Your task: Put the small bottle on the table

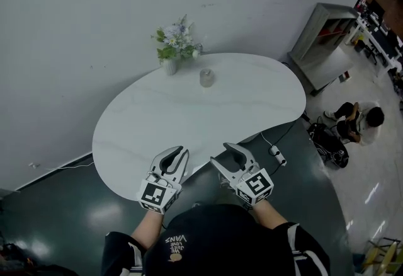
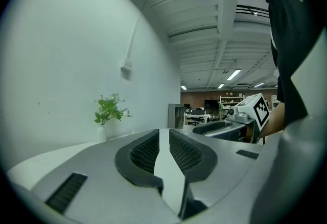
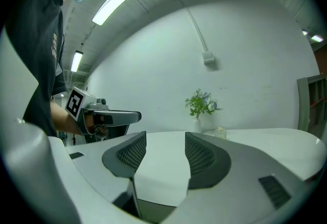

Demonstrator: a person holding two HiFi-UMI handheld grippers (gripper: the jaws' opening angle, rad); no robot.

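ribbed-padded left gripper narrowed to an empty slit, right gripper gaping empty, by the glossy kidney-shaped white table.

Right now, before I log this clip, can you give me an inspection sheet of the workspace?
Surface: white table, mostly bare.
Job's things: small bottle standing at the far side, beside the vase.
Clutter: vase of flowers at the wall edge.
Grippers: left gripper jaws narrowly apart, empty; right gripper jaws wide, empty.
Cables: cable and power strip on the floor, right of the table.
Surroundings: grey cabinet; person seated on the floor.
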